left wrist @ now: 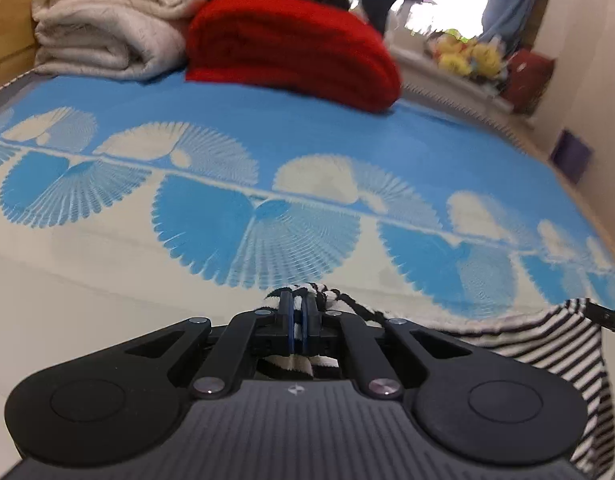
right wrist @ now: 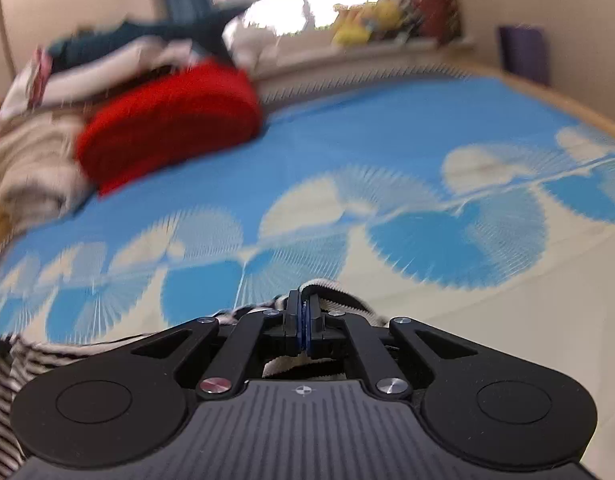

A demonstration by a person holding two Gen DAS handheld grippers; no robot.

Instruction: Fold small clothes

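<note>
Left wrist view gives me the clearest read: my left gripper (left wrist: 298,312) is pinched tight on a bunched edge of the striped garment (left wrist: 563,344), which drapes off to the right and down past the frame. On the right wrist camera, my right gripper (right wrist: 303,316) is likewise clamped on a ribbed hem of the same cloth, though blur makes me unsure which edge it is. I judge the fold barely begun: the garment hangs between both hands, nothing laid flat yet. Ahead, the blue patterned mat (left wrist: 267,120) lies bare and wide. A red blanket (left wrist: 291,48) and cream quilt (left wrist: 107,24) sit well apart at its far end.
</note>
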